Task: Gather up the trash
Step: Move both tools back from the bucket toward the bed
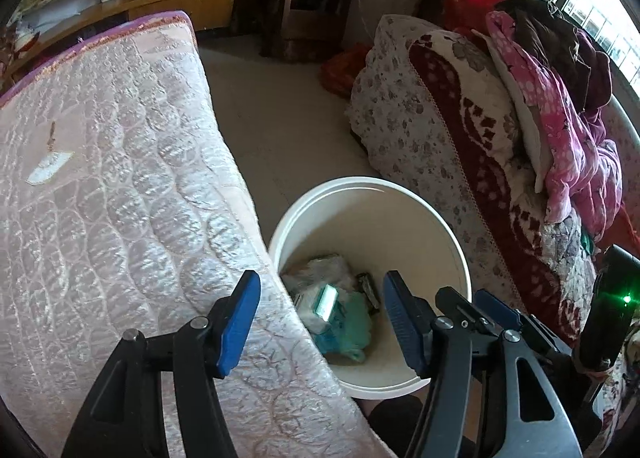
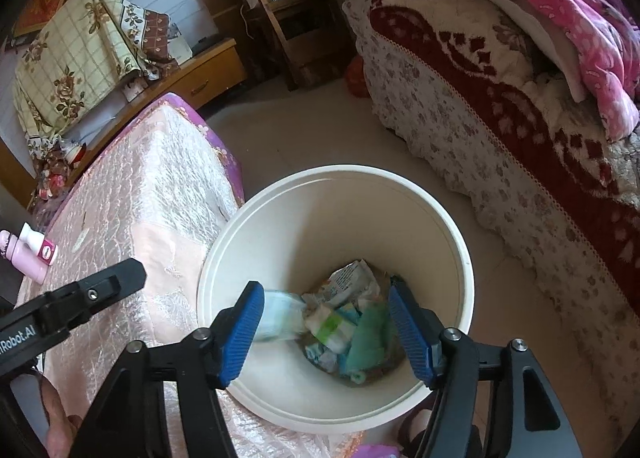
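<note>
Hovering over bin, R gripper open, blurred packet axis unclear

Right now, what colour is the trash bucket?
Creamy white bucket, clearest in the right wrist view.

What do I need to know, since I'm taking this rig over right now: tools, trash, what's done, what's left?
Left tool: open, empty, above the mattress edge beside the white bucket.
Right tool: open over the bucket; a blurred pale packet shows by one pad, apparently dropping in.
Done: several wrappers lie in the bucket.
Left: a pink bottle lies on the mattress; unclear whether it is trash.
</note>
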